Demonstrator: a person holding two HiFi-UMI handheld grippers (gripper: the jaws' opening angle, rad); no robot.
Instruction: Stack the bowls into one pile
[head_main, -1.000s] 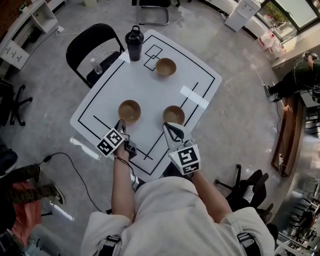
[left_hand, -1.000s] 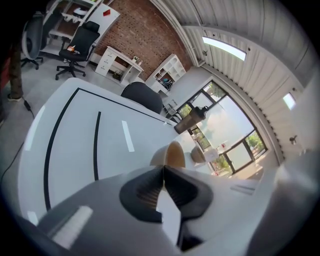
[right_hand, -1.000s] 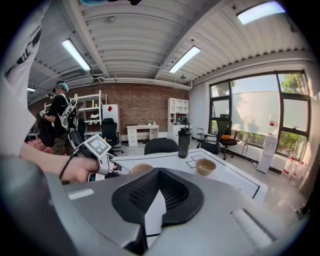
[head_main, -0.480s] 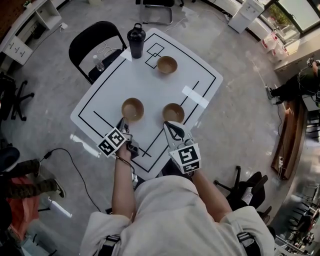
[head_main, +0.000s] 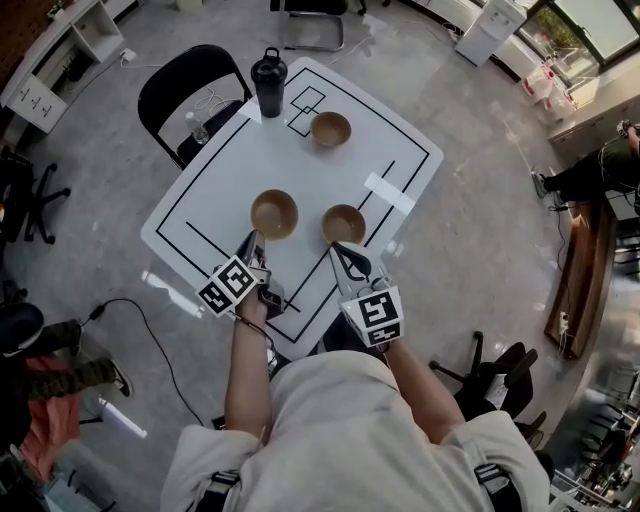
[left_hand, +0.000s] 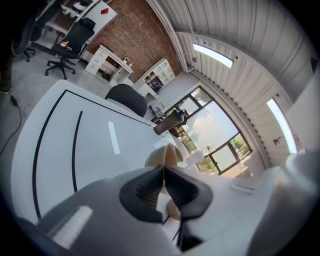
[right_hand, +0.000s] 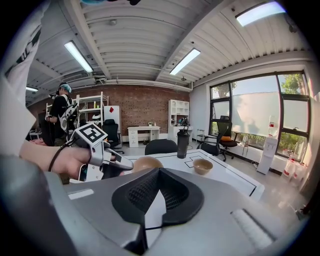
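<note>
Left gripper (head_main: 252, 243) pinches the near rim of a round tan wooden bowl (head_main: 274, 213), mouth up, left of centre. Right gripper (head_main: 347, 256) is closed and empty, just below a second tan bowl (head_main: 343, 223). A third tan bowl (head_main: 330, 128) sits near the white table (head_main: 210, 180)'s upper edge, with bare tabletop between.
</note>
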